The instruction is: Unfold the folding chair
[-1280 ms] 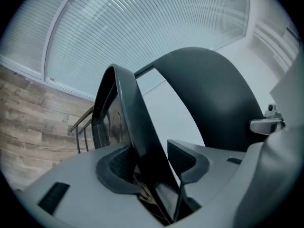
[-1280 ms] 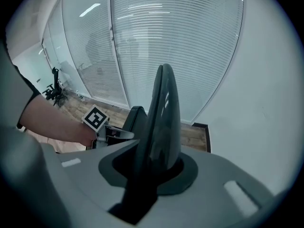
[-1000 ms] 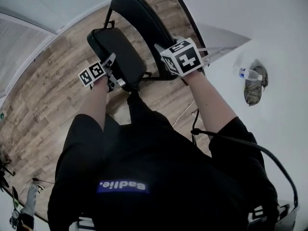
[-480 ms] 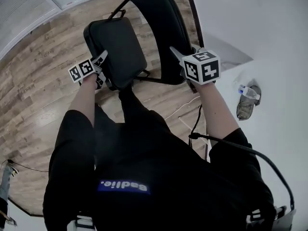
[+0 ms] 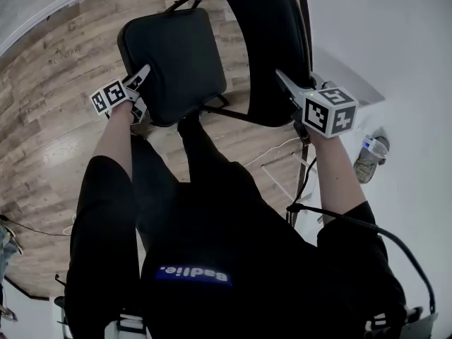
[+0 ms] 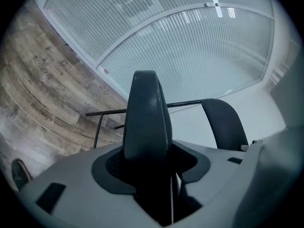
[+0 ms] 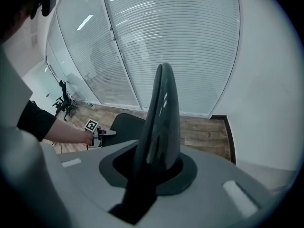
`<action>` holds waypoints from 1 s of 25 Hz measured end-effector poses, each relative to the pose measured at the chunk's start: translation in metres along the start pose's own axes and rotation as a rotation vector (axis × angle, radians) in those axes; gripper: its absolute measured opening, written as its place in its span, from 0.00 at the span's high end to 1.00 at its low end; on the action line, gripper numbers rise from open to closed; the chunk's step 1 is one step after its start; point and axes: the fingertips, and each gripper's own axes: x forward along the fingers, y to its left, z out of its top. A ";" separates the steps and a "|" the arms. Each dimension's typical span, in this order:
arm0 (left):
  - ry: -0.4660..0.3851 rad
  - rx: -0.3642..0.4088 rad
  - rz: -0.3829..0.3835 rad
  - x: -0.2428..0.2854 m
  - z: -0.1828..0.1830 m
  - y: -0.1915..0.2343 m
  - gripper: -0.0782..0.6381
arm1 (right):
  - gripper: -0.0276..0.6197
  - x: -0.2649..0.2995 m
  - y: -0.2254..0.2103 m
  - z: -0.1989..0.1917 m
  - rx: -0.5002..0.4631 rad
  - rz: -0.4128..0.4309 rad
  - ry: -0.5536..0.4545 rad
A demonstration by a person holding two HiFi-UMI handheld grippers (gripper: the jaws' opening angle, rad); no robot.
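Folding chair (image 5: pixel 212 66) on wood floor (image 5: pixel 63 119), seat (image 5: pixel 173 62) down. Your L gripper (image 5: pixel 141 90) fingers (image 6: pixel 145 118), just easing wider, pinch seat's left edge. R gripper (image 5: pixel 284 82) fingers (image 7: pixel 159 118), narrow, grip backrest (image 5: pixel 268 48) edge.

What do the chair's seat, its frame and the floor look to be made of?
The seat looks padded, likely vinyl or faux leather: smooth matte black with rounded, cushioned edges. The frame is probably painted metal tube: thin, round black bars. The floor is wood-look planks, possibly laminate or vinyl: visible grain and plank seams.
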 end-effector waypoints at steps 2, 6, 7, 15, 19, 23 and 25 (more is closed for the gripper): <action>0.002 -0.010 -0.008 -0.005 0.000 0.017 0.59 | 0.84 0.007 0.004 -0.003 0.005 0.009 0.003; 0.003 -0.034 -0.026 -0.009 0.002 0.050 0.58 | 0.84 0.023 0.004 -0.006 0.017 0.042 0.012; 0.002 -0.037 -0.036 -0.010 0.002 0.058 0.58 | 0.84 0.027 0.002 -0.008 0.023 0.051 0.013; -0.001 -0.073 -0.108 -0.016 -0.002 0.130 0.56 | 0.84 0.061 -0.011 -0.027 0.074 0.136 0.005; -0.016 -0.077 -0.136 -0.022 0.007 0.176 0.54 | 0.85 0.090 -0.001 -0.031 0.081 0.165 -0.008; -0.025 -0.073 -0.134 -0.027 0.004 0.198 0.52 | 0.85 0.099 0.003 -0.042 0.096 0.182 -0.015; -0.032 -0.066 -0.129 -0.025 0.003 0.204 0.51 | 0.85 0.100 0.002 -0.044 0.106 0.193 -0.021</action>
